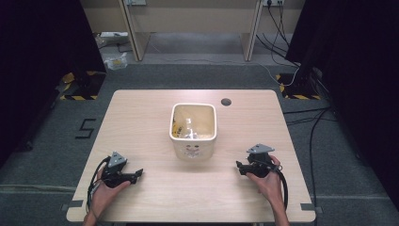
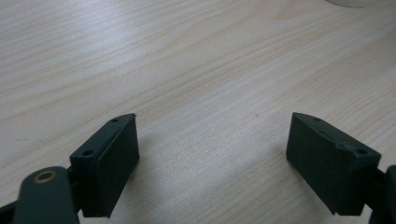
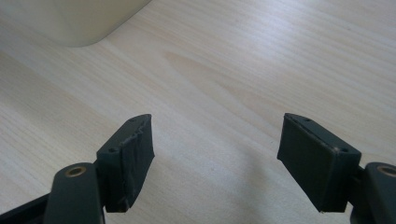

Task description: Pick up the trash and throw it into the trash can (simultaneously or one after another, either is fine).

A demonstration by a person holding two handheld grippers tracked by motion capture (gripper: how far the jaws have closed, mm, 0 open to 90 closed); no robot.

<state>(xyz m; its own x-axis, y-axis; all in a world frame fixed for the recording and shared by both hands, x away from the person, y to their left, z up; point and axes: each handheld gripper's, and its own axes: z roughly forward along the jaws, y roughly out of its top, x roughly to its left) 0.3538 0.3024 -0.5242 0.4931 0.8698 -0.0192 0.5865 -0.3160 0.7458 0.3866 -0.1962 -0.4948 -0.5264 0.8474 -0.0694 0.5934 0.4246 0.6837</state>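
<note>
Your left gripper (image 1: 137, 175) and right gripper (image 1: 239, 166), jaws spread and empty, flank the bin (image 1: 193, 130) at mid-table (contents unclear), so a careless inward sweep may knock it over.

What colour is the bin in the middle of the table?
Cream white bin, best seen in the high view.

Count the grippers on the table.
2. The left gripper is at the table's near left, the right gripper at its near right; both flank the bin.
</note>
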